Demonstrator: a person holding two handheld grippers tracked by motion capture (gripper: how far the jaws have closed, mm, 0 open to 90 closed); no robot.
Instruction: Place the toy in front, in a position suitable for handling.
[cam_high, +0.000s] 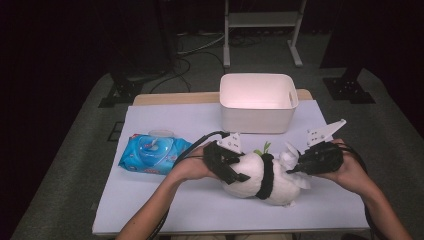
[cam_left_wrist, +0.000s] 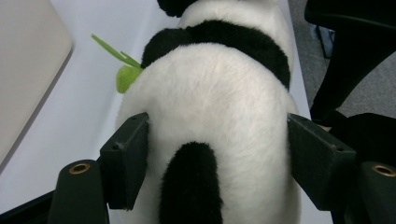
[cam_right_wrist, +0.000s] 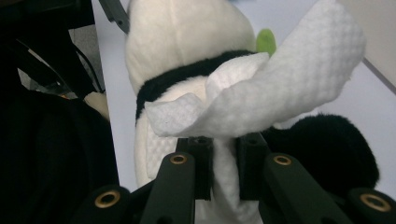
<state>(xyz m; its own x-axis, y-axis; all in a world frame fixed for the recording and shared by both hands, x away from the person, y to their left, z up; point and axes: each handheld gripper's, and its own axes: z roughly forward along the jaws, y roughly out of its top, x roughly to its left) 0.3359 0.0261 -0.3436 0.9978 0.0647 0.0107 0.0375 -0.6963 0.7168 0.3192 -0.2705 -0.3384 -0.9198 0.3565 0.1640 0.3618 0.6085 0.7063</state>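
Observation:
A black-and-white plush panda (cam_high: 252, 176) lies on its side near the front of the white table (cam_high: 165, 200). My left gripper (cam_high: 234, 171) is at its left end. In the left gripper view the two pads (cam_left_wrist: 126, 158) press into the white fur of the panda (cam_left_wrist: 215, 93) on either side. My right gripper (cam_high: 296, 167) is at the panda's right end, shut on a white embossed wipe (cam_right_wrist: 261, 98). The wipe (cam_high: 291, 156) lies against the panda (cam_right_wrist: 187, 42). A green felt leaf (cam_left_wrist: 123, 77) sticks out from the toy.
A white plastic bin (cam_high: 257, 117) stands empty at the back of the table, just beyond the panda. A blue pack of wet wipes (cam_high: 152, 152) lies at the left. Both forearms come in from the front edge. Dark stands and cables lie on the floor beyond.

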